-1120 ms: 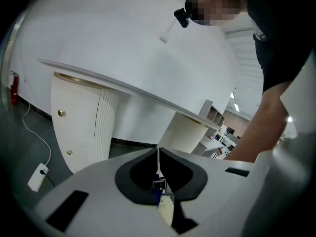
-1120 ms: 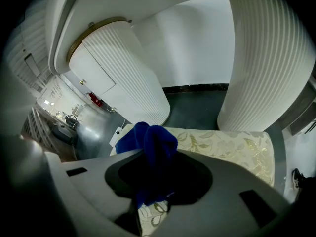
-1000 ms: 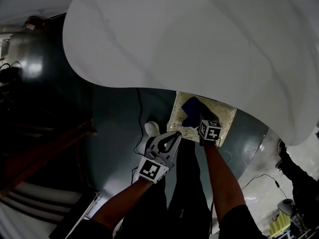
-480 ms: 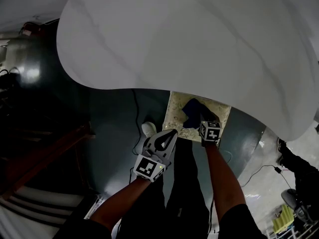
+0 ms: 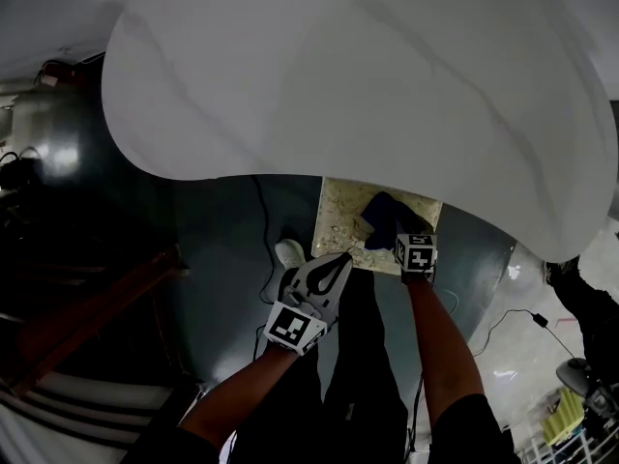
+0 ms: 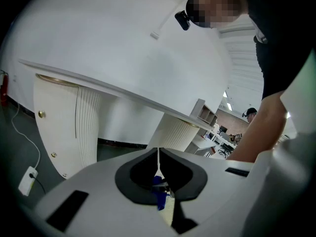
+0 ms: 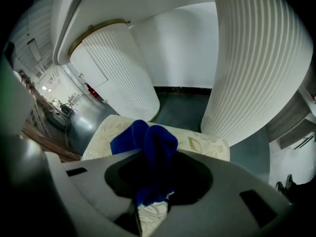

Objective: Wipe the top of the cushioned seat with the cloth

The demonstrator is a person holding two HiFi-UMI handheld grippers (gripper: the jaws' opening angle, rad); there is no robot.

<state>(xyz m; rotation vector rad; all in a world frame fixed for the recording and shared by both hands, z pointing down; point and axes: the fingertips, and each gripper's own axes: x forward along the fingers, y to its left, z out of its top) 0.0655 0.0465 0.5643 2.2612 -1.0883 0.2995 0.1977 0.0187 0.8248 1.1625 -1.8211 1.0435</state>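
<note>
Holding the blue cloth (image 5: 379, 217) bunched on the right half of the cushioned seat (image 5: 337, 222), my right gripper (image 5: 395, 230) clamps its jaws on the fabric. Left gripper (image 5: 340, 262) hovers at the seat's near edge, jaws together, empty.

The left arm (image 5: 232, 394) and right arm (image 5: 440, 346) stretch downward, side by side. The left gripper (image 5: 329, 276) hangs with jaws pressed together, empty — the right gripper (image 5: 395, 228), slightly farther out, is clamped on the cloth (image 7: 150, 144).
</note>
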